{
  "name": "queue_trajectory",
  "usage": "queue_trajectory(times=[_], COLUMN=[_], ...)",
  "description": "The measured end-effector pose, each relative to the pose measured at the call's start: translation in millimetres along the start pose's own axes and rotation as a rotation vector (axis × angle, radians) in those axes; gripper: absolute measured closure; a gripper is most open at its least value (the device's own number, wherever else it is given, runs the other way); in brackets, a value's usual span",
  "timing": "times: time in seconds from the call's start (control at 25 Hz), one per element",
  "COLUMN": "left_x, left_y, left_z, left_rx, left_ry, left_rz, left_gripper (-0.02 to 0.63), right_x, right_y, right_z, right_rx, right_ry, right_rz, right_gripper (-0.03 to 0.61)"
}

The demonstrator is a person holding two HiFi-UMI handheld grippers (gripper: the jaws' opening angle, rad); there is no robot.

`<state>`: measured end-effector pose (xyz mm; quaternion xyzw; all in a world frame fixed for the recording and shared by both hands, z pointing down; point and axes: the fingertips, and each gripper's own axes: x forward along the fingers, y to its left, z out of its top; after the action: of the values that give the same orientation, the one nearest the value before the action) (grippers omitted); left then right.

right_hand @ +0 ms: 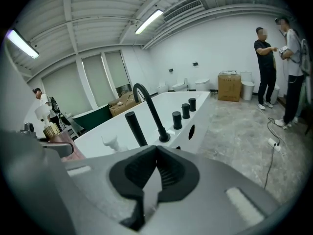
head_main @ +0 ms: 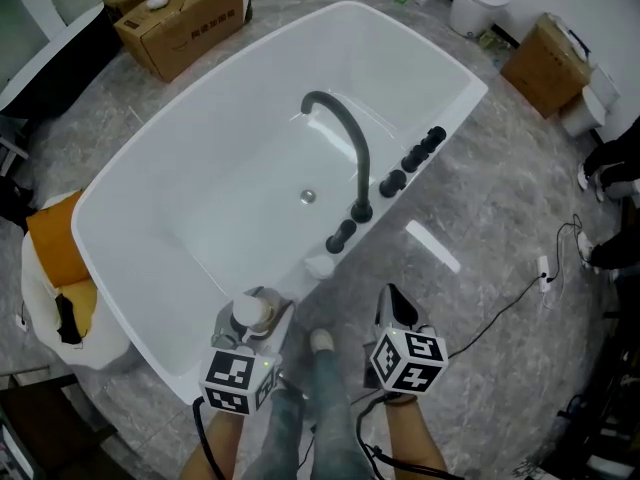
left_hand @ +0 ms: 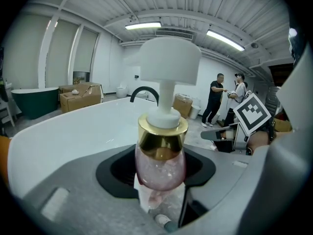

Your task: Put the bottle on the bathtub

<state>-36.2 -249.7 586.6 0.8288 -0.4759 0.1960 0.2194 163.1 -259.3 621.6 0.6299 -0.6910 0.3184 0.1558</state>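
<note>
Gripping the pink glass pump bottle (left_hand: 160,163) at its belly, our left gripper (head_main: 258,318) holds it upright, probably for the white bathtub (head_main: 200,198) rim; our right gripper (right_hand: 156,153) is closed, empty.

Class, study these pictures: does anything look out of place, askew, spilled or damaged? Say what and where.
Nothing spilled or broken. A white strip lies loose on the floor beside the bathtub, and a cable trails there.
</note>
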Motion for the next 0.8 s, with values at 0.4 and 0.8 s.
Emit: queue_trajectory(times=[0.4,0.8], left_x=[26,42], left_y=[12,18], left_z=[-1,-7], left_rx=[-0.009,-0.008], left_ry=[-0.018,-0.001], left_rz=[0.024,0.040], left_gripper=[0.390,0.390], right_x=[17,24], right_y=[-9,-17], right_z=[-13,-22], right_rx=[0.007,0.024], right_ry=[0.029,0.050], right_rz=[-0.001,-0.006], right_gripper=[0.575,0.575])
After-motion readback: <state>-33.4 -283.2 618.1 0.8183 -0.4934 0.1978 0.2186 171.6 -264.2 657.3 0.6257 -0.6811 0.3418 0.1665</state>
